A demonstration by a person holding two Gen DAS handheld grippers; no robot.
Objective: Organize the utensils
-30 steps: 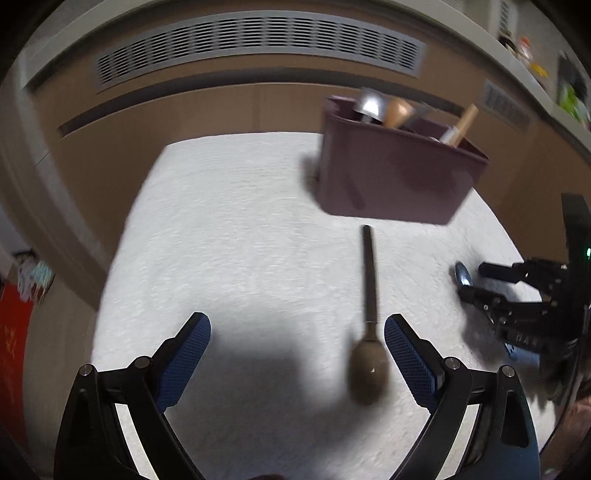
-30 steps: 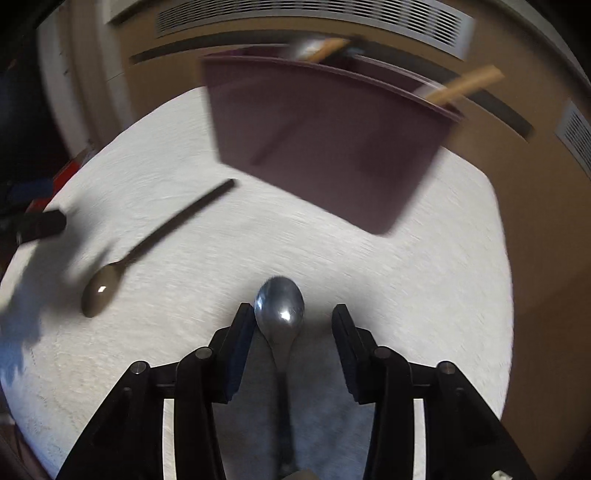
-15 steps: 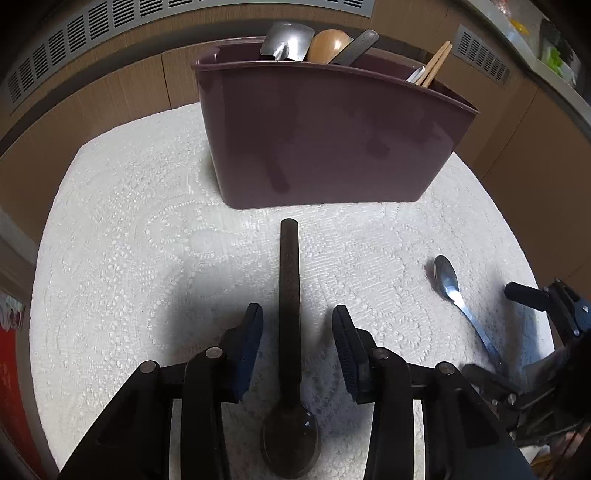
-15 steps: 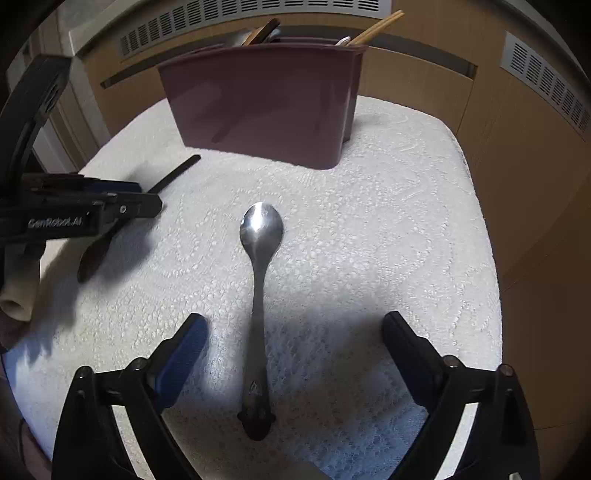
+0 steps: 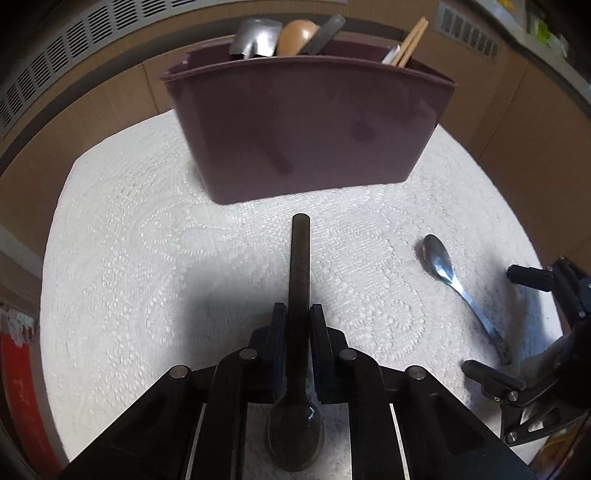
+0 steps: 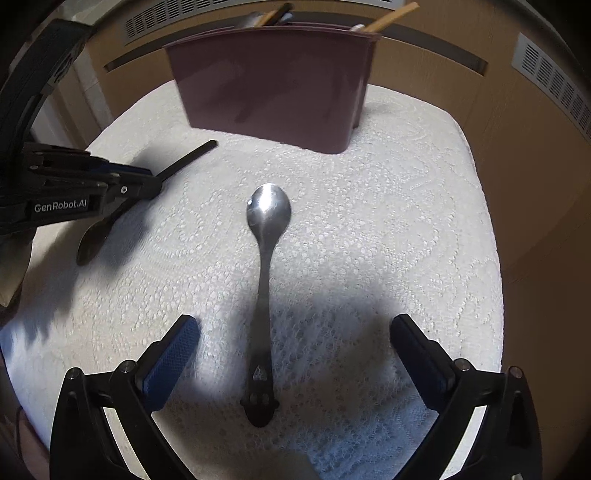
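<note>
Lying on the white lace cloth [image 5: 122, 258] just in front of the maroon caddy [image 5: 306, 133], the dark spoon [image 5: 300, 266] points its flat handle at the caddy wall and its bowl back toward the left wrist camera. It looks rigid and light, probably matte plastic or wood, so it should neither bend nor slide much between rubber pads. The left gripper [image 5: 297, 314] is pinching it on the handle just ahead of the bowl, which leaves the long handle cantilevered forward; a light utensil should tolerate that, though it may droop at the tip once lifted.

The steel spoon [image 6: 266, 280] lies apart to the right, bowl toward the caddy, handle end nearest the right wrist camera. It looks heavier, polished and slippery, and it sits low on the textured cloth. I judge the narrow mid-handle the best hold, with the pads squeezing the thin edges squarely. The right gripper [image 6: 295, 332] straddles that handle with its tongs spread wide, touching nothing.

The caddy already holds a metal spatula [image 5: 255, 37], a wooden spoon [image 5: 297, 35] and chopsticks [image 5: 412, 40].
</note>
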